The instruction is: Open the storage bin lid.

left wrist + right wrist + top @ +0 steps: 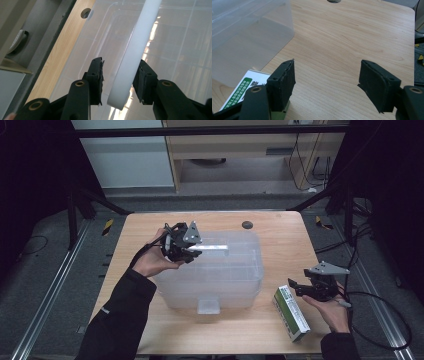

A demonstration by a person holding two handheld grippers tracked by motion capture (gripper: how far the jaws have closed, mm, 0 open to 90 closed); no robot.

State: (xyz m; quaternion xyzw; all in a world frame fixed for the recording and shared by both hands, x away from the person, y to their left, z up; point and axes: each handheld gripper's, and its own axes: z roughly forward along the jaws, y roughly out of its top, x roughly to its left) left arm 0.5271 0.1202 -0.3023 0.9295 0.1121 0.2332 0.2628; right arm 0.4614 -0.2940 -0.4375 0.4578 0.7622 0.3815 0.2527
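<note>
Left tool: jaws part-open around a white flat plastic strip, right pad near or touching it, left pad apart; grip uncertain. Strip held over translucent plastic storage bin at middle of light wooden surface. Right tool: jaws wide, holding nothing, hovering above bare surface just beside green-and-white cardboard box, lying right of bin.

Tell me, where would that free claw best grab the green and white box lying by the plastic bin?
Probably across its two long sides, near the middle, coming down from above. The green and white box lies flat on the table, long and narrow, so its width should fit between the jaws of the right gripper, which stand wide open. The clear bin sits apart on its left.
</note>
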